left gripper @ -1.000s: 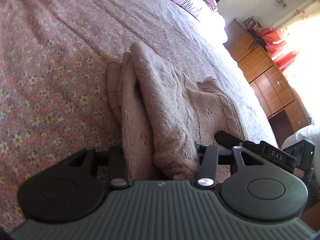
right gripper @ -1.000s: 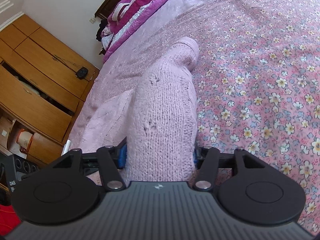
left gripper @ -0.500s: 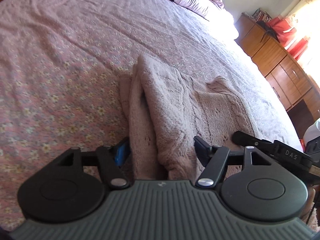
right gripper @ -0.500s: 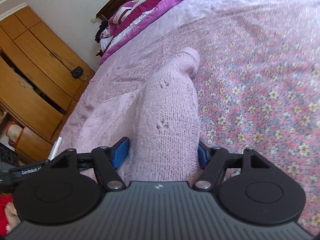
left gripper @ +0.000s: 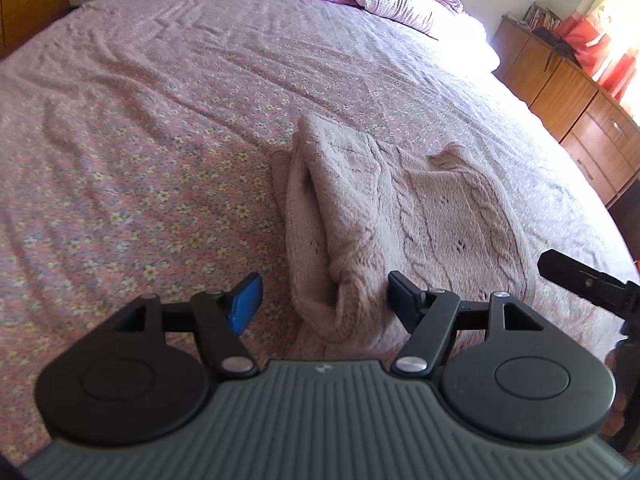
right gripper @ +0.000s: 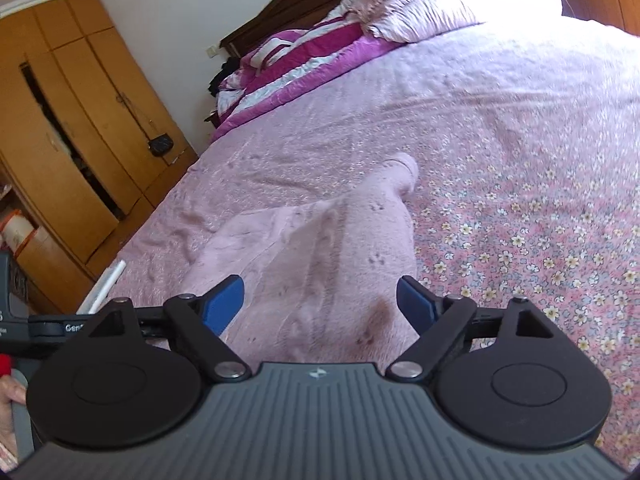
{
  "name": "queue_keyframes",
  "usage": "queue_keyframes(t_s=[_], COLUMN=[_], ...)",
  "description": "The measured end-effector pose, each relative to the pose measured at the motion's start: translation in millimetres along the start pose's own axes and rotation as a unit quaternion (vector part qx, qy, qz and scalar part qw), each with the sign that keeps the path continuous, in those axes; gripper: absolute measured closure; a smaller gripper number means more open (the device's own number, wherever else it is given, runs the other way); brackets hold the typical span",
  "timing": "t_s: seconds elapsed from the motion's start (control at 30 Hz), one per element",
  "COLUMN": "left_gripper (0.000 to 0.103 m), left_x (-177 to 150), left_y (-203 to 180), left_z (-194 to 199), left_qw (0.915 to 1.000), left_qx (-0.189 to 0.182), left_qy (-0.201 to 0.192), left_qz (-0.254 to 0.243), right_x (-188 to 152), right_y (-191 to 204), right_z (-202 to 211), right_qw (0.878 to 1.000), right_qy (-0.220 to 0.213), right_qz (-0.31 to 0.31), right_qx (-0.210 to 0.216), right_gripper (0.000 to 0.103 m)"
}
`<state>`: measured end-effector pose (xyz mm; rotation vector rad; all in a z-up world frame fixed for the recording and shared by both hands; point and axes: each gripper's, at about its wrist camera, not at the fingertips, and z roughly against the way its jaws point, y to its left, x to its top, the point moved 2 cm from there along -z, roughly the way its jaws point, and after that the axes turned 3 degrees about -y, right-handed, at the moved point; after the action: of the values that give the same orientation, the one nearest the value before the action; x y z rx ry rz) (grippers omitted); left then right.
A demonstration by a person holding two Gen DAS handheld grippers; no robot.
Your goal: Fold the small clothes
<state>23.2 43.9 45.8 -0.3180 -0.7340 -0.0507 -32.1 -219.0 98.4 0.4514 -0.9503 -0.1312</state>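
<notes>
I had the left gripper [left gripper: 324,300] spread apart, its pads clear of the pink knitted sweater [left gripper: 400,216], which lay folded on the floral bedsheet [left gripper: 140,168]. My right gripper [right gripper: 320,304] was opening wider, jaws either side of the sweater's folded sleeve [right gripper: 376,240] without pressing it. A wooden wardrobe [right gripper: 72,128] stood beside the bed.

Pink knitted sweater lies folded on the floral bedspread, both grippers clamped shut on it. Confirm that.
Not quite. The pink knitted sweater does lie folded on the floral bedspread, but neither gripper clamps it. The left wrist view shows the left gripper open; the right wrist view shows the right gripper opening, pads clear of the knit.
</notes>
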Motion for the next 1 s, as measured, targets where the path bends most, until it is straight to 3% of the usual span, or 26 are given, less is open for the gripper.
queue_keyframes(t_s=[0.4,0.67,1.0], left_gripper=[0.033,0.033,0.033], left_x=[-27.0,-53.6,-69.2], left_y=[-12.7,-25.1,-36.3], left_z=[16.4,4.3,-7.5], left_qw=[0.9986,0.9951,0.9902], left_qx=[0.046,0.082,0.118], left_qy=[-0.007,0.026,0.031], left_qz=[-0.024,-0.049,-0.068], right_x=[-36.2,-64.4,-78.9], right_y=[31.8,37.2,26.9], right_z=[13.2,6.3,0.4], right_qw=[0.999,0.996,0.994], right_qy=[0.017,0.04,0.065], right_qz=[0.044,0.064,0.044], right_qx=[-0.015,-0.05,-0.073], right_gripper=[0.007,0.003,0.002])
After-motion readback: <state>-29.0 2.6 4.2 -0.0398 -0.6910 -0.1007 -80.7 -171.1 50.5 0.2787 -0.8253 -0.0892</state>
